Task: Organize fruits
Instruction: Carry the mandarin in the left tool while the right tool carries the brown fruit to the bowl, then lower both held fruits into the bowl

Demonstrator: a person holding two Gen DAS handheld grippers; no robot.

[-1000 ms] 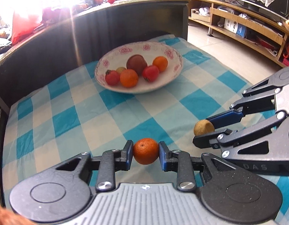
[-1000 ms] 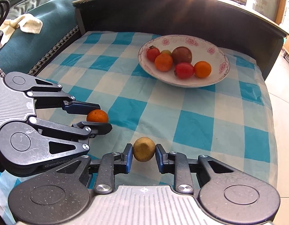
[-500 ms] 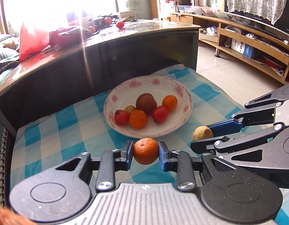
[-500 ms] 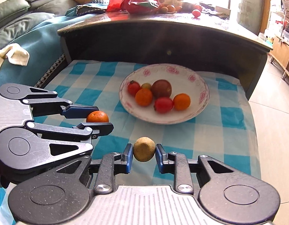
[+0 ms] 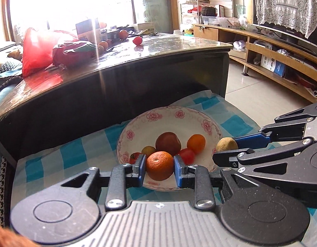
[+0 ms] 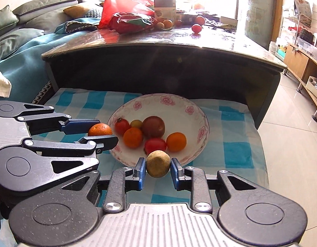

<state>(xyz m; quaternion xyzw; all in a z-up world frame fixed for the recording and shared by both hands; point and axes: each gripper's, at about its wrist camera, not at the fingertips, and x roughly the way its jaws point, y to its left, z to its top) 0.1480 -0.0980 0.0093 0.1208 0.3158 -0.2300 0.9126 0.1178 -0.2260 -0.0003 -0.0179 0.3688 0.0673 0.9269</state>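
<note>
My left gripper (image 5: 159, 165) is shut on an orange (image 5: 159, 165) and holds it above the near rim of the flowered white bowl (image 5: 170, 115). My right gripper (image 6: 158, 164) is shut on a brown kiwi (image 6: 158, 163) and holds it over the bowl's near edge (image 6: 195, 154). The bowl holds several fruits: a dark red apple (image 6: 153, 126), oranges (image 6: 176, 141) and tomatoes (image 6: 155, 145). Each gripper shows in the other's view: the right one with the kiwi (image 5: 226, 144), the left one with the orange (image 6: 100, 129).
The bowl sits on a blue checked cloth (image 6: 230, 144). A dark glossy coffee table (image 6: 158, 65) rises right behind it, with red bags (image 5: 41, 47) and loose fruit on top. A teal sofa (image 6: 18, 61) is at left, tiled floor and wooden shelves (image 5: 281, 65) at right.
Both grippers have risen and moved forward with their fruit, from over the cloth to the bowl's near rim. The fruits in the bowl have not moved.
</note>
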